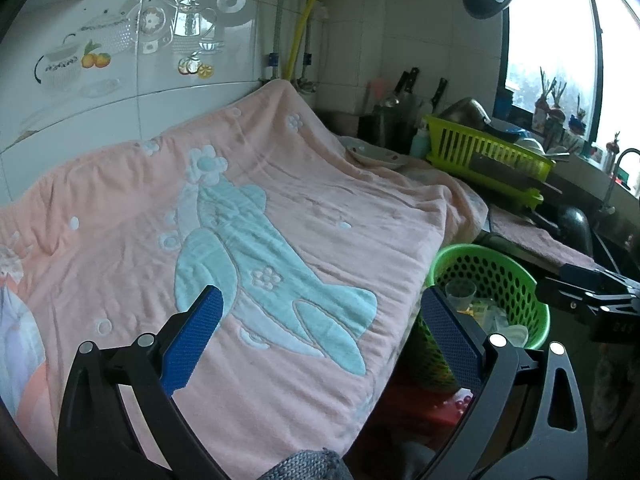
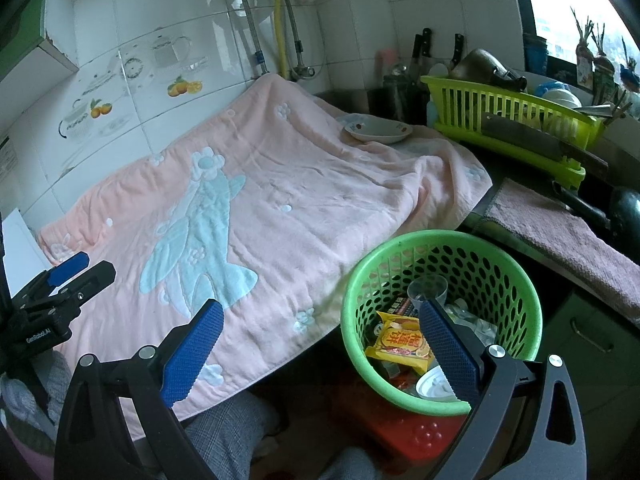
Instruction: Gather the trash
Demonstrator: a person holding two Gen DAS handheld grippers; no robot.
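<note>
Two grippers, both mine, hovered with nothing in them over a kitchen desk draped in a pink towel [image 2: 304, 200]. My left gripper [image 1: 320, 332] had its blue fingers [image 1: 196, 340] spread wide above the towel's pale-blue bird pattern, near the front edge of the desk. My right gripper [image 2: 320, 344] was just as wide, its left finger over the towel's front hem and its right finger [image 2: 448, 348] above the mouth of a green perforated basket [image 2: 516, 272].

The basket stood off the desk's front right corner, on something red [image 2: 404, 432] below desk level, its rim just beside the hanging edge of the towel. The trash lay inside it: a yellow snack wrapper [image 2: 400, 344] with red print, a clear plastic cup [image 2: 424, 286] towards the back wall, a white round lid or cup [image 2: 434, 386] at the front, and other crumpled clear plastic I could not tell apart. In the left wrist view the same basket [image 1: 496, 268] showed beyond my right-hand finger, with the cup [image 1: 460, 292] visible in it.

On the towel's far right corner sat a shallow patterned bowl [image 2: 378, 128]. Beside it, along the desk's right side, stood a lime-green dish rack [image 2: 508, 112] with a cleaver [image 2: 536, 142] laid across its front, and a pinkish cloth [image 2: 568, 236] covered the desk edge nearer me. Grey fabric on a person's legs [image 2: 228, 428] showed below the desk's front edge.
</note>
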